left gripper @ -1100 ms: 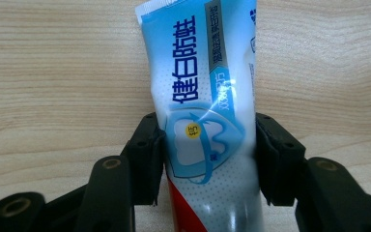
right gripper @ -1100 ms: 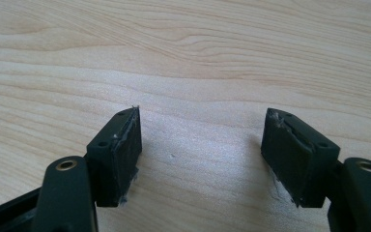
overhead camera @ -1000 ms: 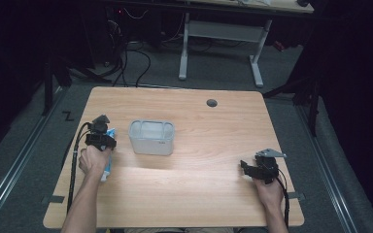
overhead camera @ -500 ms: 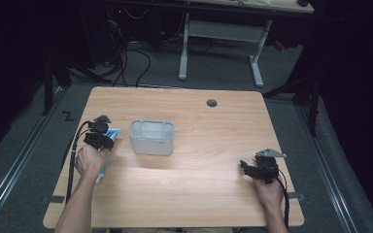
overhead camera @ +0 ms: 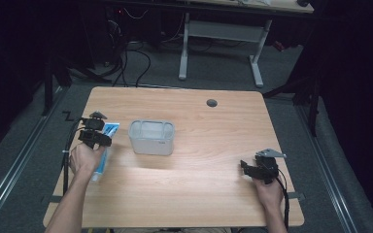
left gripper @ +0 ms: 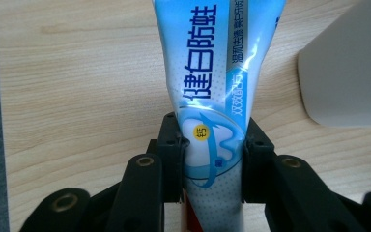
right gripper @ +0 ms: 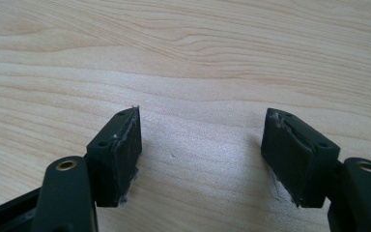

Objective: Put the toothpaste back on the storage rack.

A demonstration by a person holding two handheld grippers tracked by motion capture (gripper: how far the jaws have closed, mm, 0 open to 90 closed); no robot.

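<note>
A blue and white toothpaste tube is clamped between the pads of my left gripper, which is shut on its lower part. The tube hangs a little off the wooden table at the left side, its printed end pointing away from me. Just right of it stands a clear plastic container, empty as far as I can see. My right gripper rests low over the table at the front right, open, with bare wood between its fingers.
A round cable hole sits near the table's far edge. Desk legs and cables lie on the floor beyond the table. Dark rails run along the floor on both sides.
My left gripper has closed on the toothpaste tube and lifted it a little off the table, toward the container. The right gripper has stayed where it was.
</note>
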